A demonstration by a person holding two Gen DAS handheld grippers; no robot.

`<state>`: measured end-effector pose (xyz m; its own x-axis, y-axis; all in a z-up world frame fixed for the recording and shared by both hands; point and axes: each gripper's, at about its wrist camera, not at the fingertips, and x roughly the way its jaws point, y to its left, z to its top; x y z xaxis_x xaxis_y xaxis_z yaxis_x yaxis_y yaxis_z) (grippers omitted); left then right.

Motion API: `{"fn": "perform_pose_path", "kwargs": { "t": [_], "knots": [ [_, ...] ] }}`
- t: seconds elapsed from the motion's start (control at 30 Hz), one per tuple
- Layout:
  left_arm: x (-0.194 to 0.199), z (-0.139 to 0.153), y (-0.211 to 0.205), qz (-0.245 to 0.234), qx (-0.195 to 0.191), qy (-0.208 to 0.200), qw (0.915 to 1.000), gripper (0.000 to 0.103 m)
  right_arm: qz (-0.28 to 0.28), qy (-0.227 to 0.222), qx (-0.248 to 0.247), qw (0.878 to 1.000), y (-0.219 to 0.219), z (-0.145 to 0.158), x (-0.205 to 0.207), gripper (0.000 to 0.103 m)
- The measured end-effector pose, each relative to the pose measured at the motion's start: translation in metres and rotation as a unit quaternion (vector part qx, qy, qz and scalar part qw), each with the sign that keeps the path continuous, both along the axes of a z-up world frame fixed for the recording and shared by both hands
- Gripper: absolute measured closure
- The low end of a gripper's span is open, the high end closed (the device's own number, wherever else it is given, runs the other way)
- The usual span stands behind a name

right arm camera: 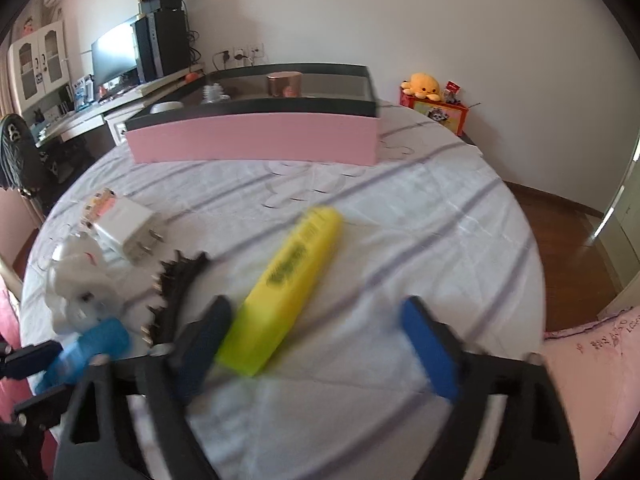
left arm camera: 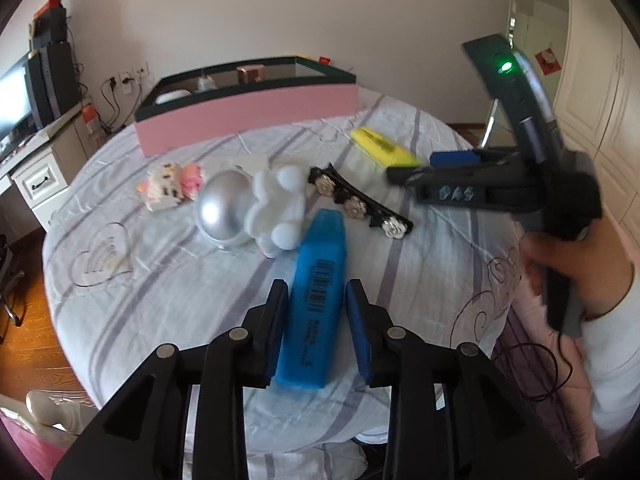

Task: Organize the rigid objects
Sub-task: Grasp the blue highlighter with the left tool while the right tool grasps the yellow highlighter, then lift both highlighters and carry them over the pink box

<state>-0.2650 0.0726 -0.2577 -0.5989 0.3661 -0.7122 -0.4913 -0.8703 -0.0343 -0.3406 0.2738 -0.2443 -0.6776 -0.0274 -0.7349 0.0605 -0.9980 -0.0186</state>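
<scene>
A blue highlighter (left arm camera: 318, 280) lies on the striped bedsheet between the fingers of my left gripper (left arm camera: 317, 286). The pads stand close beside it with thin gaps, so the gripper is open. A yellow highlighter (right arm camera: 288, 284) lies on the sheet between the fingers of my right gripper (right arm camera: 316, 304), near the left finger and well clear of the right pad; this gripper is open. In the left wrist view the right gripper (left arm camera: 416, 168) reaches in from the right over the yellow highlighter (left arm camera: 380, 146). A pink box (right arm camera: 256, 140) with a dark rim stands at the back.
On the sheet lie a white astronaut figure with a silver helmet (left arm camera: 248, 208), a black hair clip with silver flowers (left arm camera: 360, 200), a small pink and white toy (left arm camera: 172, 186), a white charger plug (right arm camera: 128, 232) and a clear heart (left arm camera: 104, 256). A copper jar (right arm camera: 284, 84) stands in the box.
</scene>
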Motion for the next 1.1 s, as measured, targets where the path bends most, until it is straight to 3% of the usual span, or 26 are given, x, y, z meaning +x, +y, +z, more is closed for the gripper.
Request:
{"fn": "perform_pose_path", "kwargs": {
  "t": [0.03,0.1,0.17,0.27,0.4,0.47,0.6,0.63,0.9,1.1],
  "knots": [
    [0.001,-0.001,0.002,-0.003,0.001,0.002,1.0,0.059,-0.001,-0.001,0.0,1.0,0.004,0.001,0.001,0.047],
    [0.0,-0.002,0.007,-0.011,0.006,-0.001,0.9999,0.052,-0.006,-0.004,-0.001,1.0,0.015,0.003,0.002,0.049],
    [0.0,-0.002,0.01,-0.008,0.002,0.003,1.0,0.052,-0.006,-0.002,-0.003,1.0,0.019,0.005,0.003,0.049],
    [-0.002,-0.004,0.014,-0.008,0.003,0.007,0.9999,0.057,0.011,0.002,-0.01,1.0,0.015,0.008,-0.002,0.049],
    [-0.007,-0.004,0.015,-0.005,0.008,0.009,0.9999,0.076,0.044,0.002,0.003,0.999,0.002,0.005,-0.016,0.049],
    [-0.009,-0.005,0.014,-0.003,0.018,0.006,0.9998,0.076,0.056,0.001,-0.001,0.998,-0.001,0.002,-0.024,0.049],
    [-0.009,-0.005,0.016,0.004,0.023,0.006,0.9997,0.076,0.082,0.002,-0.017,0.996,0.001,0.001,-0.029,0.075],
    [-0.009,-0.005,0.018,0.003,0.02,0.007,0.9998,0.076,0.085,0.001,-0.023,0.996,0.004,0.001,-0.028,0.076],
    [-0.012,-0.007,0.024,0.007,0.015,0.009,0.9998,0.075,0.078,0.009,-0.042,0.996,0.015,0.001,0.016,0.076],
    [-0.008,-0.007,0.031,0.006,-0.008,0.028,0.9996,0.076,0.074,0.014,-0.043,0.996,0.014,-0.001,0.008,0.076]
  ]
}}
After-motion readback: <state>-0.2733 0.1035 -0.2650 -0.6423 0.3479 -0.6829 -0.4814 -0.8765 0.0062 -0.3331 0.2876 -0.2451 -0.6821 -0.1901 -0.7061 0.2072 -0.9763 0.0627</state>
